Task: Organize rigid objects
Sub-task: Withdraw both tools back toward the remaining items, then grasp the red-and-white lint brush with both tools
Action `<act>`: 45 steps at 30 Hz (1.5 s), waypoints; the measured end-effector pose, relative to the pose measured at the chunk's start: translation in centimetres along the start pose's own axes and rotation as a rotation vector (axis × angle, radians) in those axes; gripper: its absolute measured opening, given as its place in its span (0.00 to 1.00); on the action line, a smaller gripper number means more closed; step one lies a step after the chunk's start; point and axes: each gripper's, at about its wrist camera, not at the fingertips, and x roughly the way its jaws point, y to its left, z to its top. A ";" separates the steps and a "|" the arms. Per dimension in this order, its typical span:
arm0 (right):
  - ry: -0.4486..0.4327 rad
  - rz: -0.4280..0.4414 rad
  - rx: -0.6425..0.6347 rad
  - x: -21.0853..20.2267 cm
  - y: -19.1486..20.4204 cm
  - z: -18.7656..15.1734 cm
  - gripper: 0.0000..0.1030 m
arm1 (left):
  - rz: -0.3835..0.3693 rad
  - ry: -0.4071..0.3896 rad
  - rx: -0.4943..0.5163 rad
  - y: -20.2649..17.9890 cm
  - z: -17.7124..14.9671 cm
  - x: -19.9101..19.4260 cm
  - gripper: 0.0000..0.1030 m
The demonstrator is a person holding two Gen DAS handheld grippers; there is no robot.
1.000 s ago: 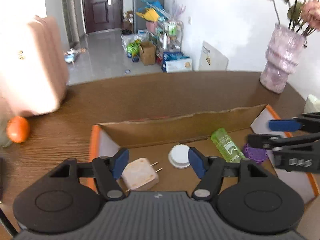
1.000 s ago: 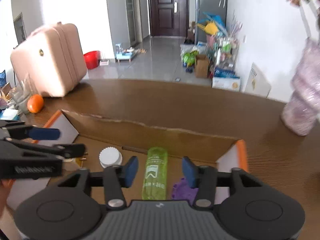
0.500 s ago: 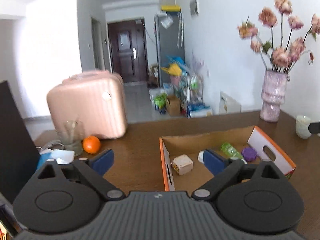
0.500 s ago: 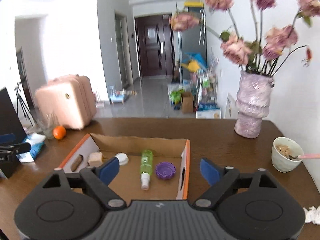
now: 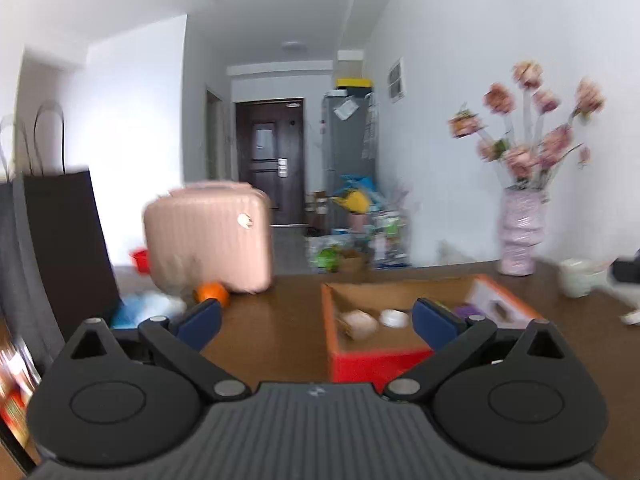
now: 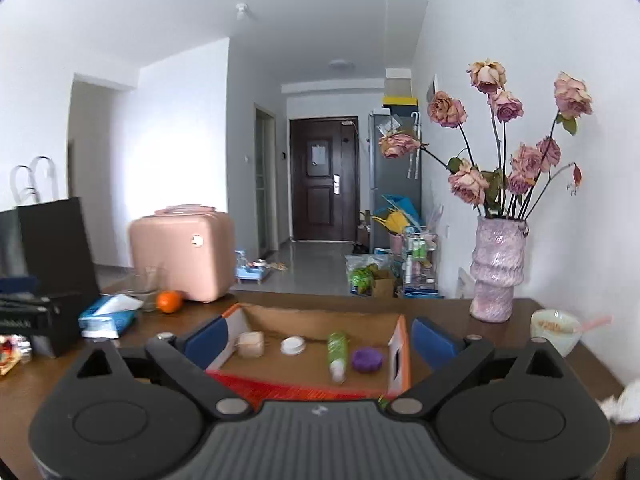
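An open cardboard box with orange sides (image 6: 240, 322) (image 5: 326, 320) sits on the brown table. In it lie a beige plug adapter (image 6: 251, 344) (image 5: 360, 322), a white cap (image 6: 293, 345) (image 5: 393, 317), a green bottle (image 6: 338, 350) and a purple lid (image 6: 367, 359). My left gripper (image 5: 316, 322) is open and empty, raised, back from the box. My right gripper (image 6: 318, 340) is open and empty, raised in front of the box. The left gripper shows at the left edge of the right wrist view (image 6: 24, 312).
A pink suitcase (image 6: 182, 258), an orange (image 6: 169, 301), a tissue pack (image 6: 106, 318), a glass and a black paper bag (image 6: 48, 240) stand left of the box. A pink vase of roses (image 6: 496, 276) and a bowl with a spoon (image 6: 554, 328) stand at right.
Both grippers have pulled up and back from inside the box and opened wider. The objects stay in the box. The left wrist view is blurred from motion.
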 end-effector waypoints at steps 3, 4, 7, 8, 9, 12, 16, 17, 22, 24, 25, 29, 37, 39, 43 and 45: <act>0.017 0.051 0.009 -3.1 0.9 -2.8 0.97 | -0.053 0.027 -0.024 0.8 -2.7 -3.3 1.00; 0.031 0.059 -0.002 -4.1 1.3 -3.8 0.97 | -0.055 0.030 -0.035 1.0 -3.8 -4.6 1.00; 0.049 0.067 -0.029 -7.1 2.6 -6.8 0.98 | -0.062 0.054 -0.067 1.8 -6.7 -7.8 1.00; 0.046 0.056 -0.028 -8.1 2.9 -7.9 0.98 | -0.065 0.070 -0.096 2.2 -7.7 -8.6 1.00; 0.034 0.032 -0.015 -9.1 3.2 -9.3 0.98 | -0.071 0.104 -0.130 2.5 -8.9 -9.1 1.00; 0.070 -0.051 0.050 -10.5 3.5 -13.1 0.98 | -0.077 0.207 -0.179 2.6 -11.4 -9.0 1.00; 0.161 -0.042 0.066 -10.2 2.8 -15.2 0.95 | -0.074 0.249 -0.131 1.9 -12.1 -7.8 1.00; 0.159 -0.053 0.066 -10.1 2.7 -15.2 0.95 | -0.079 0.245 -0.120 1.8 -11.9 -7.5 1.00; 0.156 -0.068 0.102 -8.8 1.9 -15.1 0.91 | -0.070 0.250 -0.087 0.7 -11.8 -5.4 1.00; 0.178 -0.075 0.123 -7.6 1.2 -15.1 0.82 | -0.061 0.267 -0.070 0.2 -11.9 -4.1 1.00; 0.195 -0.076 0.146 -6.9 0.6 -15.1 0.75 | -0.064 0.277 -0.059 0.0 -11.8 -3.3 1.00; 0.258 -0.048 0.234 -3.4 -1.3 -15.1 0.46 | -0.080 0.294 -0.060 -0.2 -10.7 0.5 0.95; 0.297 -0.026 0.267 5.2 -3.6 -13.7 0.36 | -0.109 0.346 -0.120 -0.5 -9.0 9.3 0.72; 0.310 -0.011 0.295 7.1 -3.9 -13.5 0.35 | -0.139 0.359 -0.166 0.0 -9.1 10.6 0.69; 0.343 0.005 0.305 9.9 -4.0 -13.5 0.28 | -0.158 0.421 -0.213 0.7 -9.8 12.4 0.56; 0.366 -0.005 0.292 10.9 -3.8 -13.8 0.23 | -0.177 0.451 -0.243 1.0 -10.3 12.9 0.49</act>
